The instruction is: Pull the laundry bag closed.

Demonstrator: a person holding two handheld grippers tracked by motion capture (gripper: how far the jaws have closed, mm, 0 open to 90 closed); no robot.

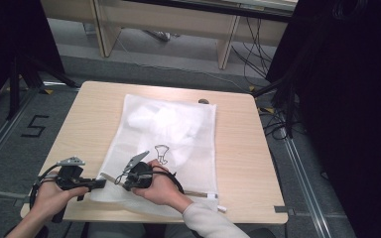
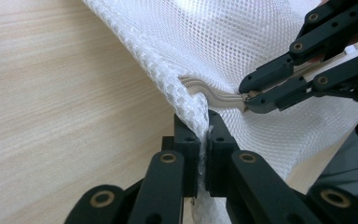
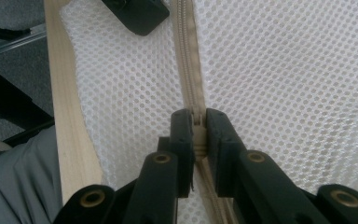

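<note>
A white mesh laundry bag (image 1: 163, 144) lies flat on a wooden table (image 1: 238, 163) with pale, soft contents bunched at the end far from the person, as two hand-held grippers work its zipper at the near edge; the left gripper (image 2: 204, 140) has its jaws pressed together on the corner of the mesh, the fabric pinched between the pads and rising in a ridge just ahead of them; the hold looks meant to anchor that end, so the zipper tape stays taut instead of bunching when the slider is drawn along it.

Just beyond and to the right of the left gripper's tips, its view shows the right gripper (image 2: 248, 99) nipped onto the beige zipper (image 2: 214, 93); in the right gripper view, that tool (image 3: 199, 130) has its jaws closed almost fully on the small zipper pull (image 3: 198, 122), the tape running straight ahead from the tips with mesh to either side and the table's edge off to the left.

From above, the left gripper (image 1: 99, 183) and right gripper (image 1: 124, 179) sit close together at the bag's near left corner, tips pointing at each other, a sleeve (image 1: 208, 220) crossing the table edge behind the right hand; the bag overhangs that edge slightly; with one end pinned and the pull gripped, the arrangement suggests a zipper stroke along the near seam away from the left gripper, though whether to open or close cannot be told.
</note>
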